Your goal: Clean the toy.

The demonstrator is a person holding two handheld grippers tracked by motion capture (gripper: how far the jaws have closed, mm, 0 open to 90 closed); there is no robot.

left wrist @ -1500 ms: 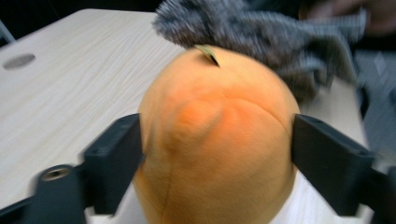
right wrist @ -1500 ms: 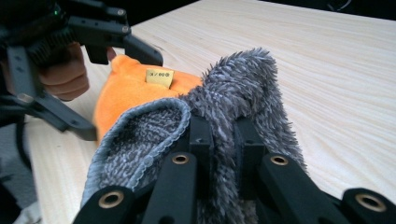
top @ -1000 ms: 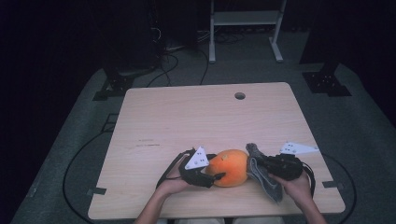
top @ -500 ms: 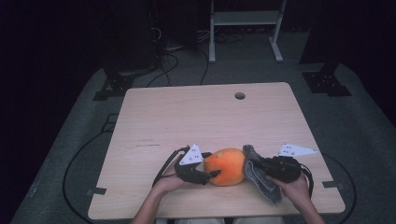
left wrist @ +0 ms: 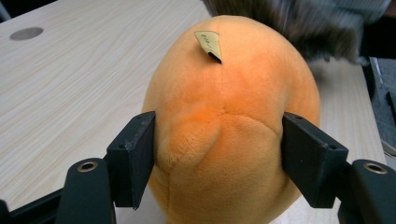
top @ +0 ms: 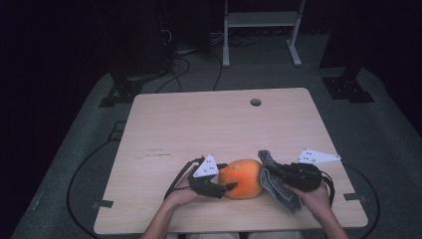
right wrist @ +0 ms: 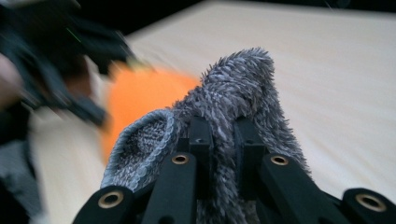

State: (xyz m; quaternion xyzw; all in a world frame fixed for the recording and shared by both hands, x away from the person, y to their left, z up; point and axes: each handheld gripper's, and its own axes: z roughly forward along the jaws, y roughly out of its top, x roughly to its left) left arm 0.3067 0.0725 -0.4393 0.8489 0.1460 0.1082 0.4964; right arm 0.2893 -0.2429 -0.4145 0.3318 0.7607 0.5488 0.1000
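Lying crosswise – orange plush [top: 242,178] – between left tongs [top: 230,187] and grey cloth [top: 276,185].

Dark rm, grey floor [top: 74,134], white rack [top: 261,20].

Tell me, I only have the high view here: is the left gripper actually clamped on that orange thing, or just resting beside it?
Observer: Clamped. In the left gripper view the left gripper has a pad pressed into each side of the orange plush toy.
Operator: Anything on the toy I can't make out from above?
Observer: A small tan tag sticks out near its top seam.
Operator: And the right one, is the grey cloth pinched or draped over it?
Observer: Pinched. In the right gripper view the right gripper has its jaws nearly together with the fuzzy grey cloth bunched up between them.
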